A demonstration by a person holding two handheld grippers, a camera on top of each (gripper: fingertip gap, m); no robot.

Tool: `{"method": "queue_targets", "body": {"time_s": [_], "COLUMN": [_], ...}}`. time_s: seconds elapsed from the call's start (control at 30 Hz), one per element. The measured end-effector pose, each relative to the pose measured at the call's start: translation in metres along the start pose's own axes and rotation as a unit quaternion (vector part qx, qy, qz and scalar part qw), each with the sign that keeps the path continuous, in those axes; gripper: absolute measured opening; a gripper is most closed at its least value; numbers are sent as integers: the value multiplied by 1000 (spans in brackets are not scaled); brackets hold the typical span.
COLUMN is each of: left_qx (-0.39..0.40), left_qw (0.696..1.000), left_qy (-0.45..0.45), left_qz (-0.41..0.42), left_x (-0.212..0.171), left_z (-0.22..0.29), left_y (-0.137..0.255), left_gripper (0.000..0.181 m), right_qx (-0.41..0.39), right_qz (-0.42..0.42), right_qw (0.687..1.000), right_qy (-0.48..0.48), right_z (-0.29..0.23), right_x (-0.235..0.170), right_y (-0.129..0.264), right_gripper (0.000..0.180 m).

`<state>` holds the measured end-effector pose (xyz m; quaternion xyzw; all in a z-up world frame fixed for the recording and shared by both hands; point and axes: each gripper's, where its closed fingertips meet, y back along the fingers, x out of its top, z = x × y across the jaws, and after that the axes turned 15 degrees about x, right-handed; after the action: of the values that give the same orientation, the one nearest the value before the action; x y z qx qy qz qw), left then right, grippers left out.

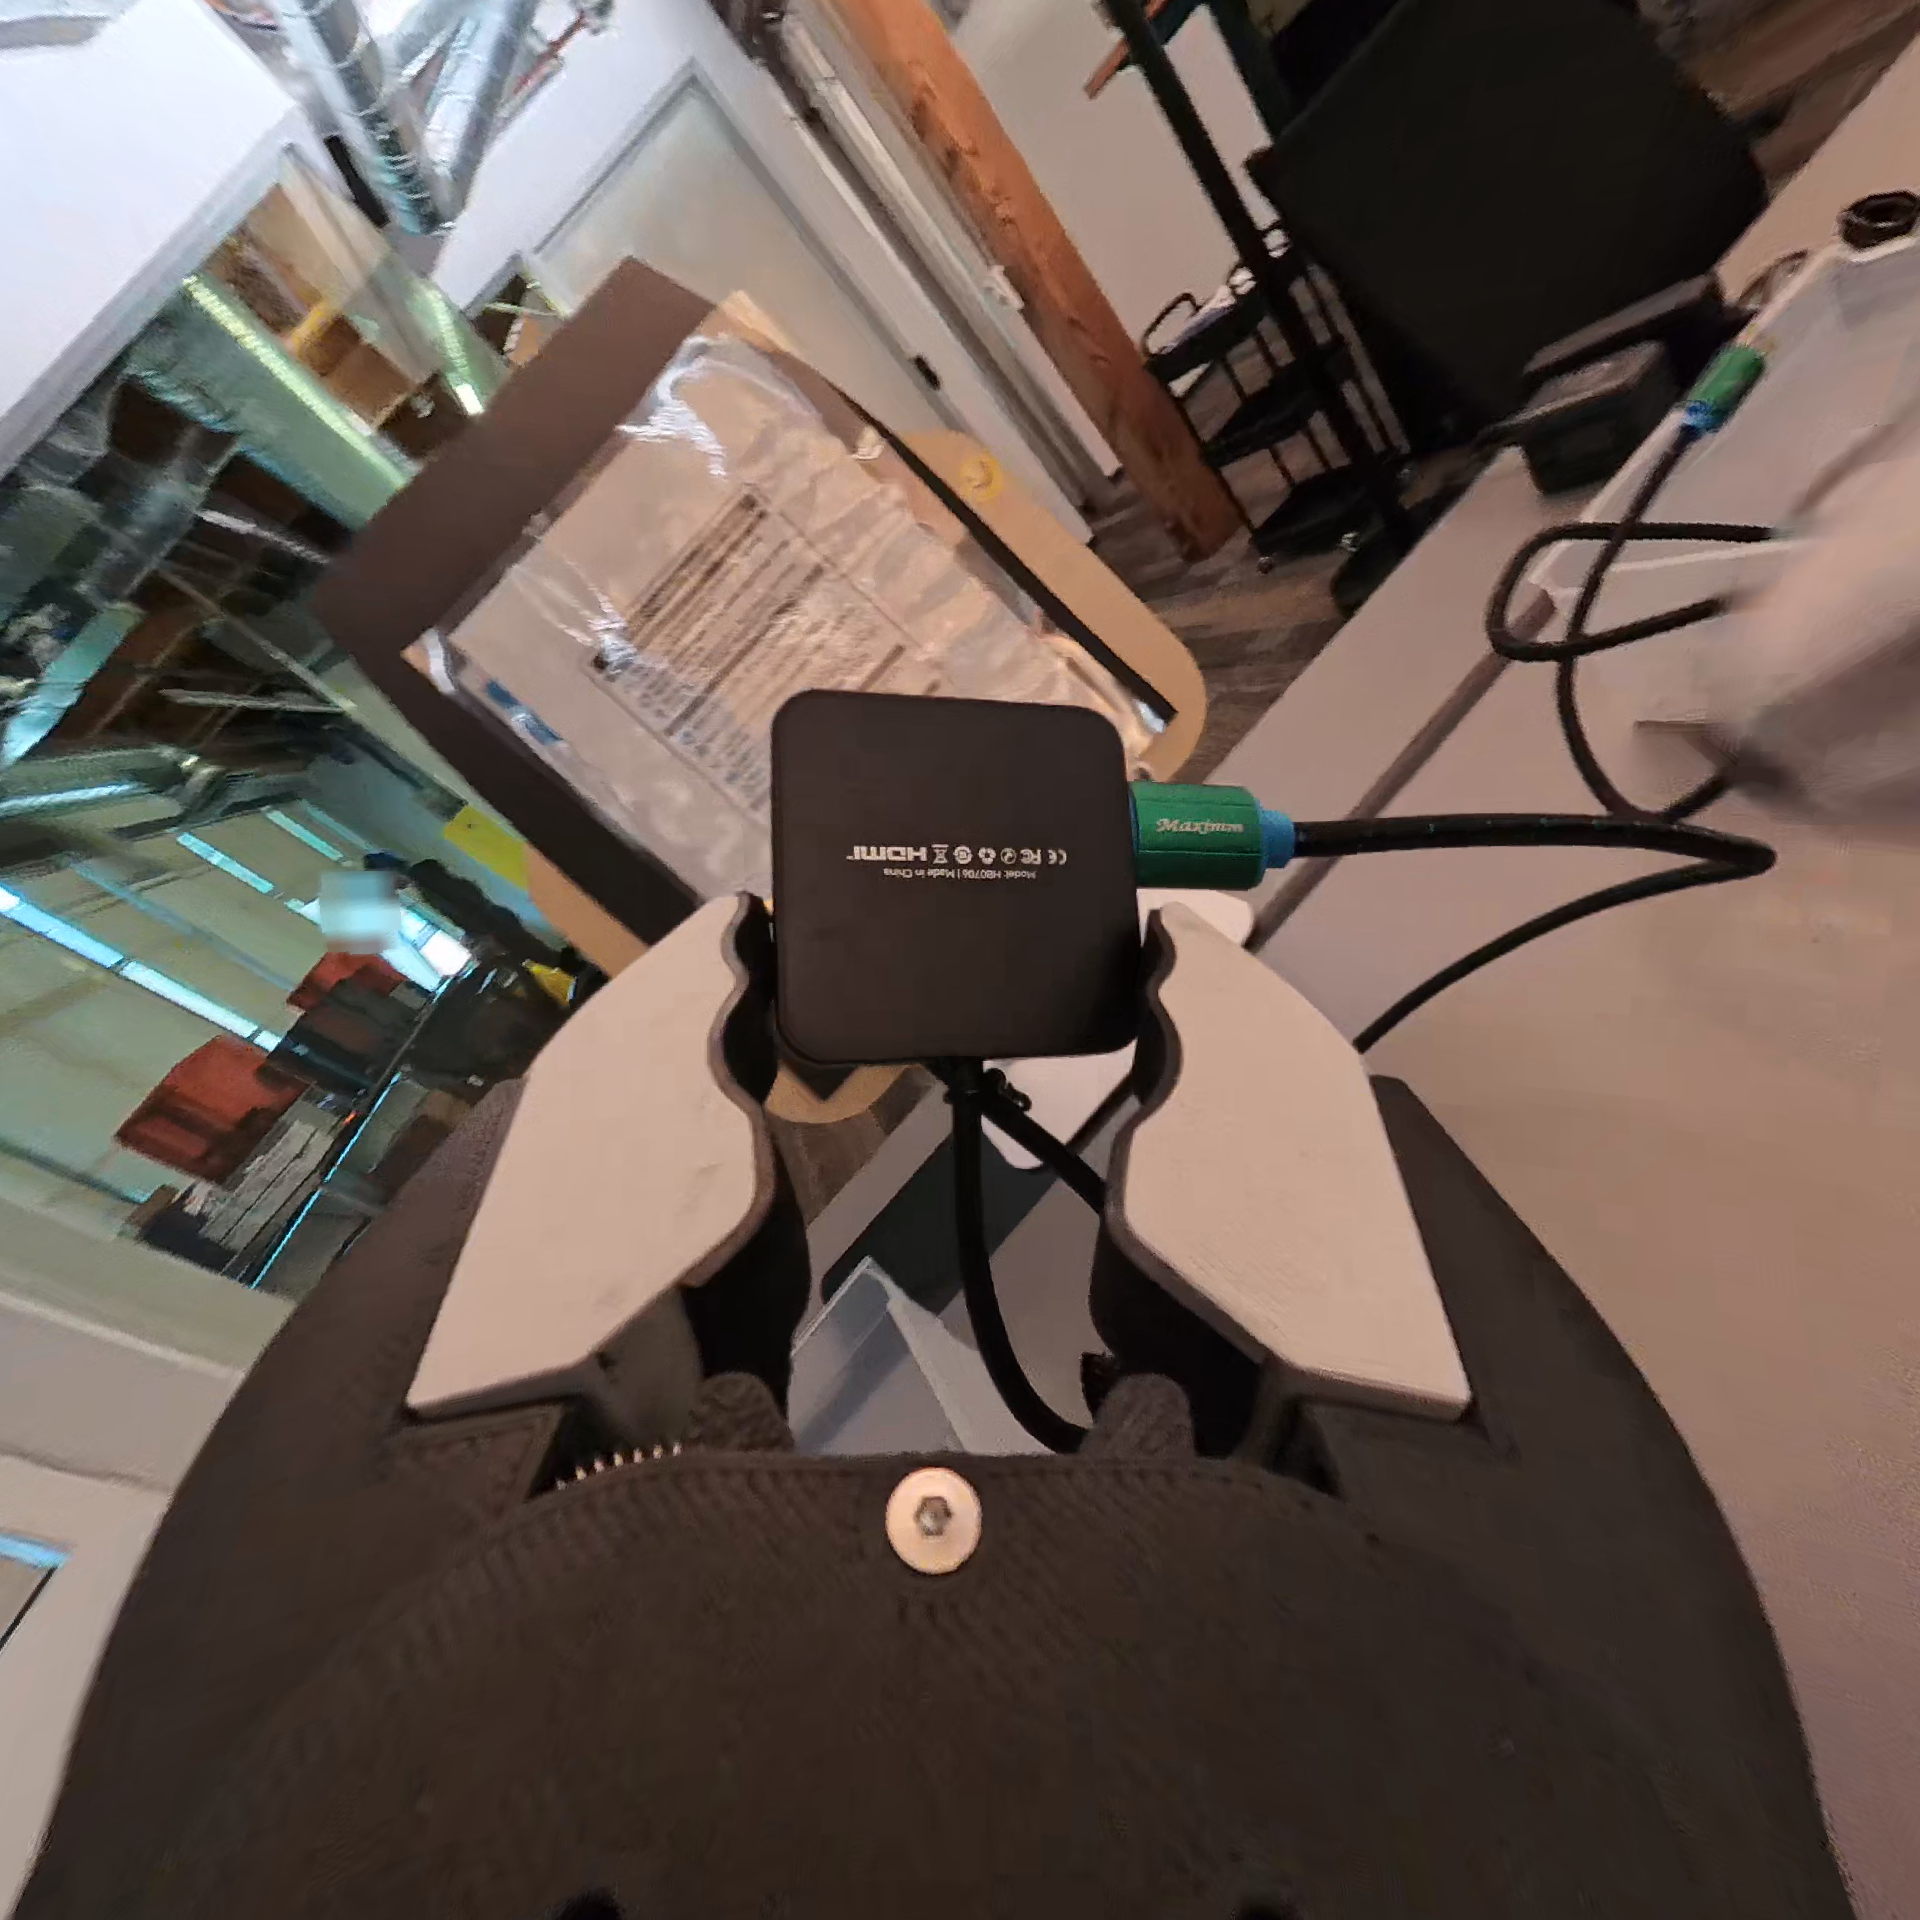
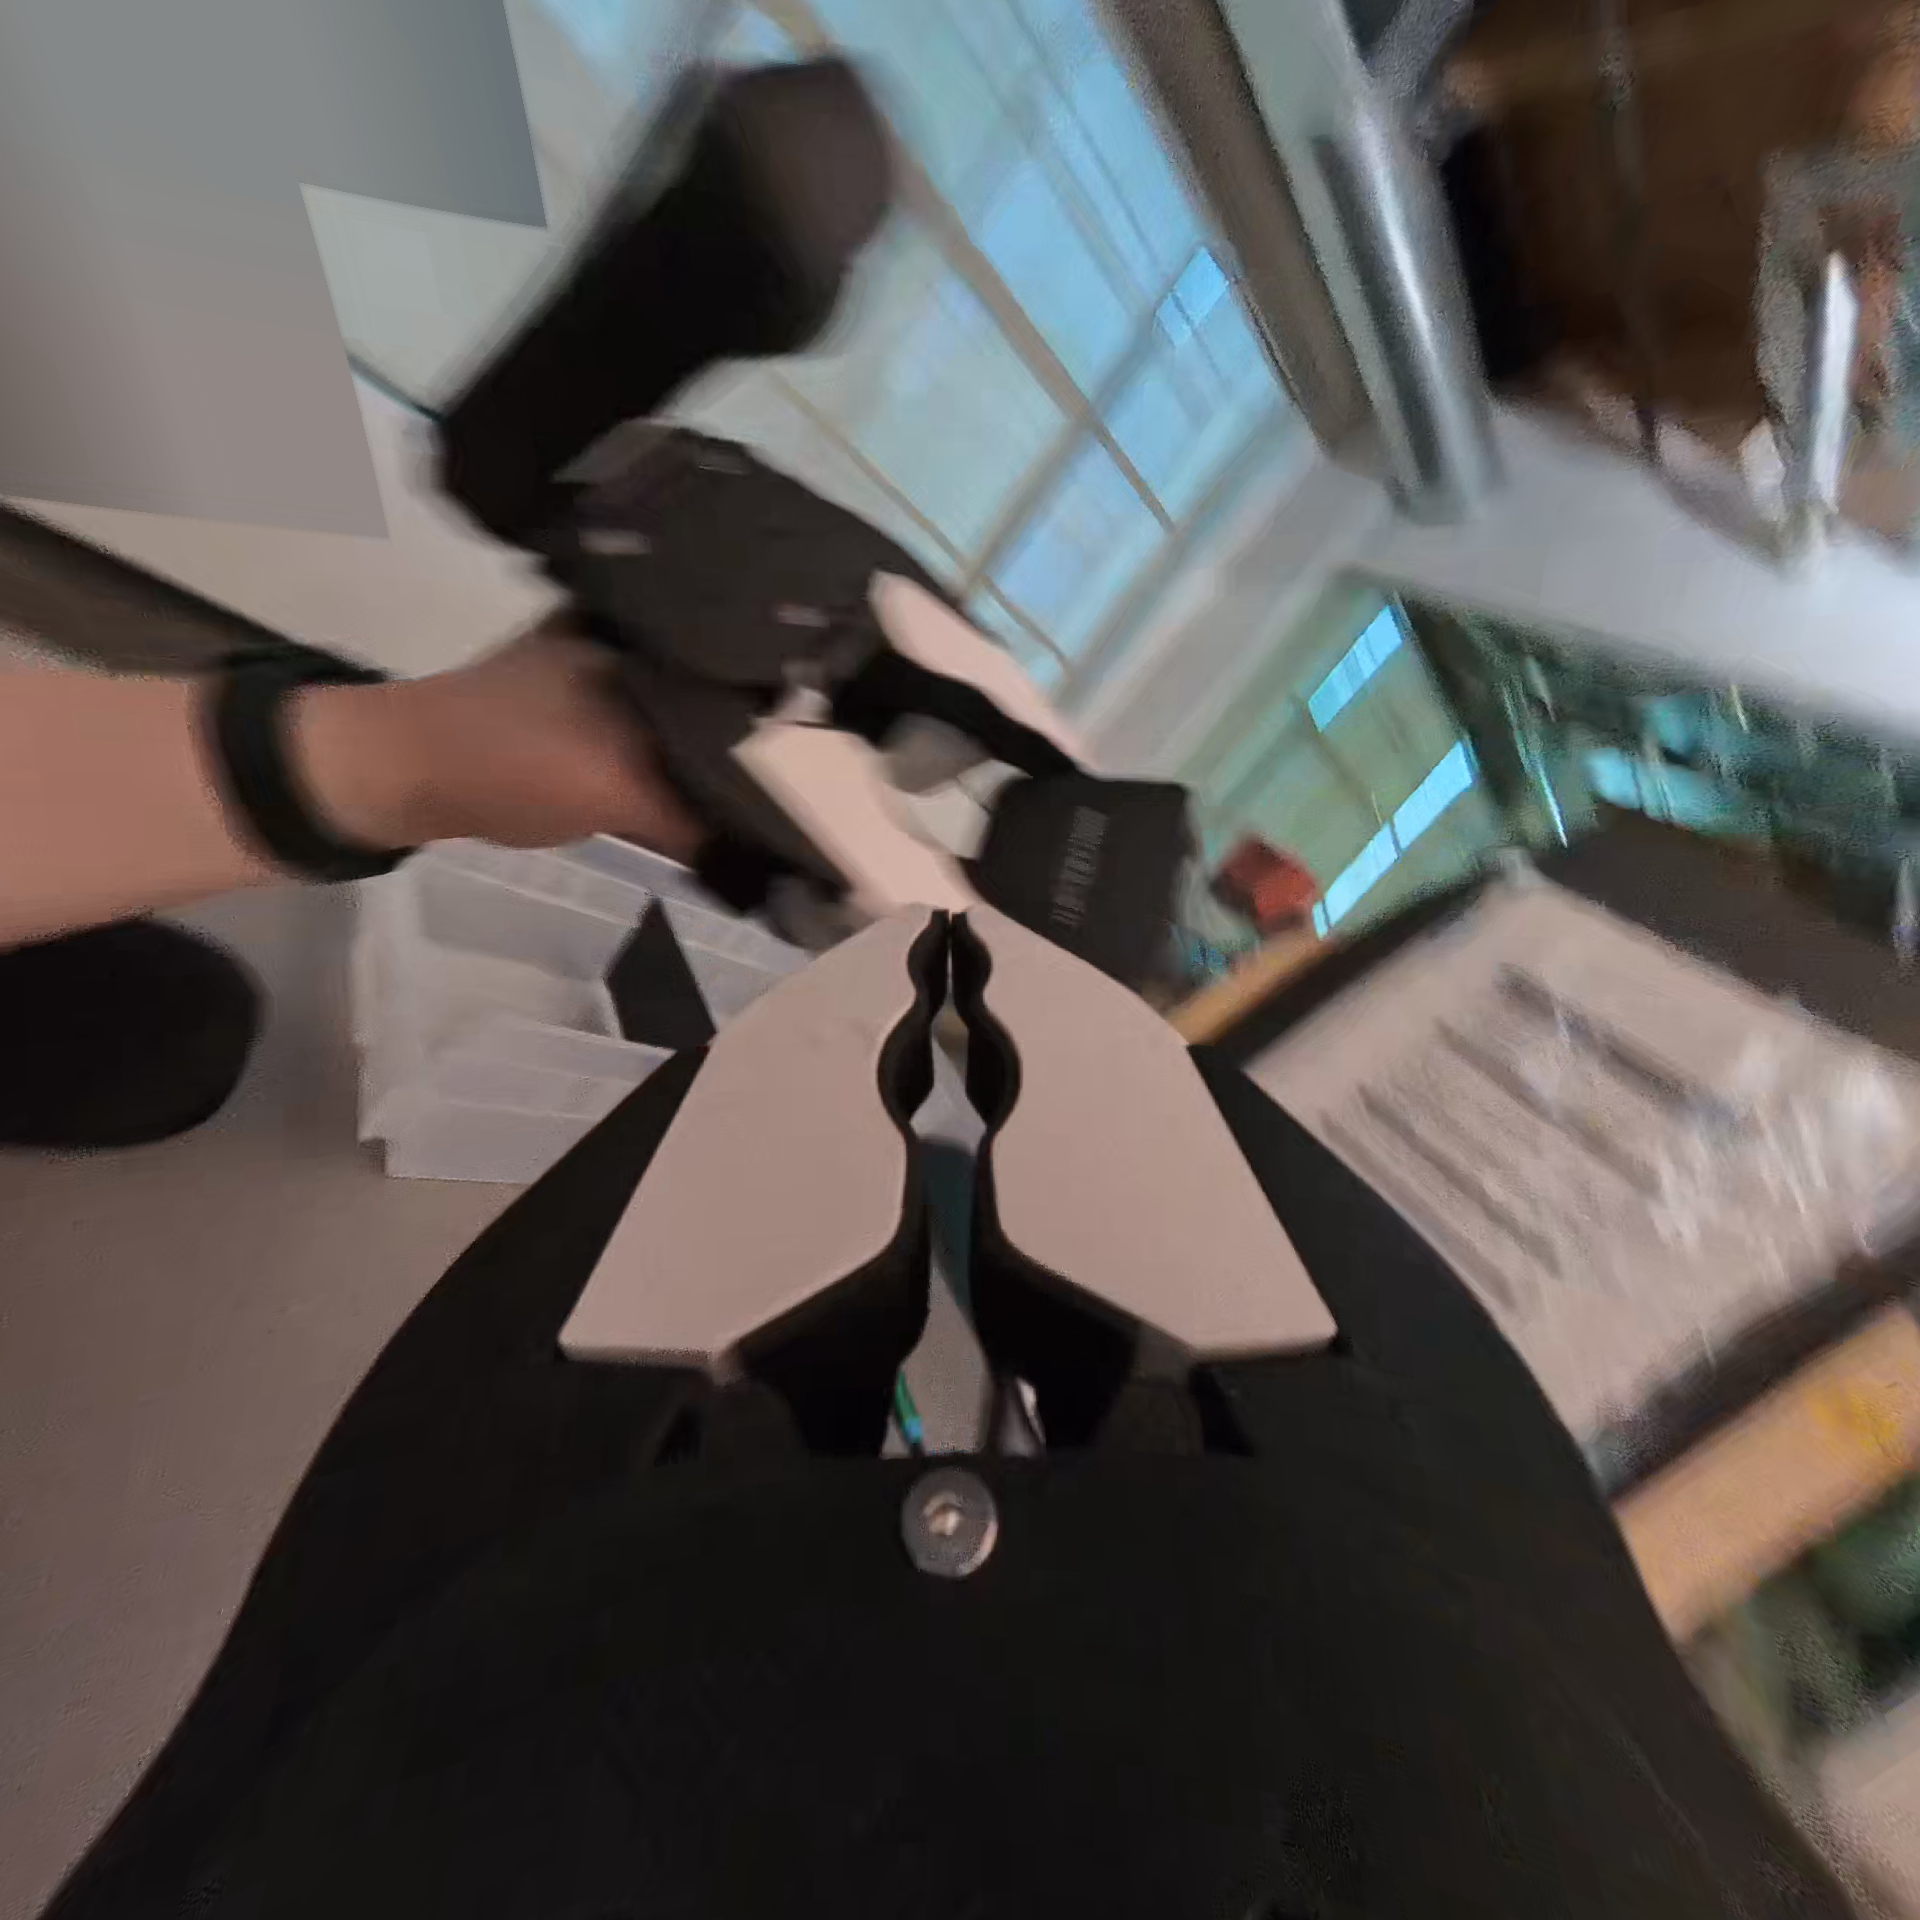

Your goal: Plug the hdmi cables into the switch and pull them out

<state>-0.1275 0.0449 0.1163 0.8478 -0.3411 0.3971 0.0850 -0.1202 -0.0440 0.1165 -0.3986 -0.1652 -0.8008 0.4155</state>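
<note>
My left gripper (image 1: 951,935) is shut on a black square HDMI switch (image 1: 945,831) and holds it in the air, with a pad pressed on each side. A green HDMI plug (image 1: 1200,836) sits in the switch's right side, and its black cable (image 1: 1558,831) loops away over the white table. Another black cable (image 1: 977,1226) hangs from the switch's near edge. A second green plug (image 1: 1720,390) lies far right on the table. My right gripper (image 2: 949,925) is shut with nothing between its tips. The right wrist view is blurred and shows the left gripper (image 2: 883,790) holding the switch (image 2: 1091,862).
A person's hand (image 2: 468,758) with a black wristband holds the left gripper. A clear plastic bin (image 2: 499,997) stands on the white table (image 1: 1610,1195). A framed board wrapped in plastic (image 1: 748,561) stands beyond the table edge. A black case (image 1: 1600,416) is at the far right.
</note>
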Motion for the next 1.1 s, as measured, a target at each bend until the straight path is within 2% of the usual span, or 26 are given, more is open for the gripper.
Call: {"method": "queue_targets", "body": {"time_s": [0.03,0.1,0.13,0.2,0.3,0.4,0.43,0.47,0.57,0.73,0.93,1.0,1.1], "left_qx": [-21,-65,-86,-107,-138,-178,-186,-193,-206,-174,-142,-138,-133], "left_qw": [1000,997,994,990,983,976,974,973,971,974,979,979,978], "left_qy": [-10,-37,-51,-73,-91,-95,-97,-100,-106,-141,-148,-152,-157], "left_qz": [11,29,39,58,75,86,86,81,54,18,-4,-17,-31], "left_x": [0,0,0,4,10,12,13,11,1,-16,-25,-30,-35], "left_z": [10,31,43,60,82,102,107,111,122,126,115,113,111], "left_y": [0,3,5,9,16,24,26,26,23,10,1,-1,-4], "left_gripper": [67,67,67,67,67,67,67,67,68,69,75,79,84], "right_qx": [-17,-5,3,15,65,141,172,215,240,212,173,144,80], "right_qz": [-28,-68,-79,-97,-144,-148,-134,-124,-143,-168,-143,-128,-77], "right_qw": [998,981,971,951,917,880,867,851,831,836,850,866,907], "right_qy": [-60,-181,-226,-294,-367,-429,-447,-463,-481,-477,-476,-461,-407], "right_z": [15,27,29,29,14,-7,-14,-23,-29,-24,-1,14,46], "right_x": [-8,-24,-32,-48,-75,-83,-80,-75,-88,-109,-109,-104,-79], "right_y": [6,13,16,20,21,16,14,14,19,20,31,38,52], "right_gripper": [5,34,42,52,56,46,35,15,14,14,14,14,14]}}
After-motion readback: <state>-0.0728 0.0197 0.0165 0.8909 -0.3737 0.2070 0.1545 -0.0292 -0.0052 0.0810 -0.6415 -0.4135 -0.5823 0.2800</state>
